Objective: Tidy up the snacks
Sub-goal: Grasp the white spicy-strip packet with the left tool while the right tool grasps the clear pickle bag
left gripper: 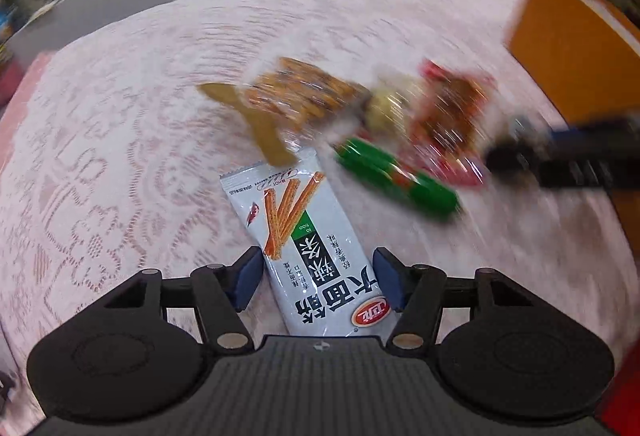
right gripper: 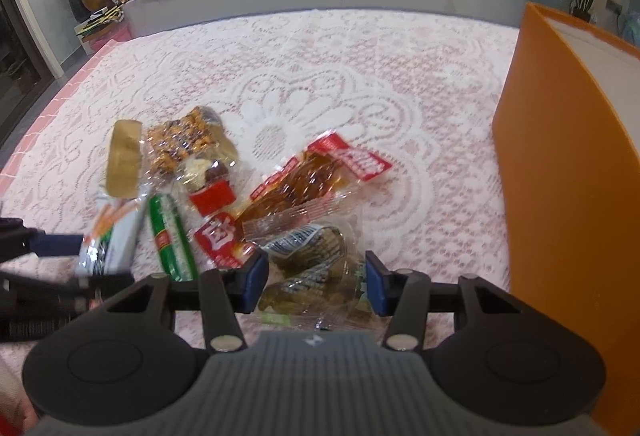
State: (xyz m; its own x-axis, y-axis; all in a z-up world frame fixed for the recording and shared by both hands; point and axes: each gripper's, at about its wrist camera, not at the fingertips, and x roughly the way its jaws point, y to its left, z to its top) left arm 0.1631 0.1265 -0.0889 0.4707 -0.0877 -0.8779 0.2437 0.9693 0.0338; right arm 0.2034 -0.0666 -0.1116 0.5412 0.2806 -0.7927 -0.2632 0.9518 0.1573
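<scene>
**Two grippers over a snack pile on a lace-covered table**

A white lace tablecloth [right gripper: 304,76] covers the table, with a tall orange box [right gripper: 568,172] standing at its right edge. The snacks lie in a loose heap near the middle: a red-labelled clear pack [right gripper: 316,180], a pack of orange-brown pieces [right gripper: 184,140], a flat tan pack [right gripper: 122,160] at the far left, and a green sausage stick [right gripper: 170,236] nearer the cameras.

The left gripper [left gripper: 316,276] has its jaws partly open around a white spicy-stick packet [left gripper: 308,248]. The packet lies lengthwise between the blue pads; a sliver of gap seems to show on the left side, though motion blur makes contact on the right hard to judge.

The right gripper [right gripper: 316,282] stands at about half width, straddling a clear packet of green pickled vegetables [right gripper: 316,268] at the heap's near edge. Its pads sit close against the crinkled wrapper on both sides, apparently pinching it.
</scene>
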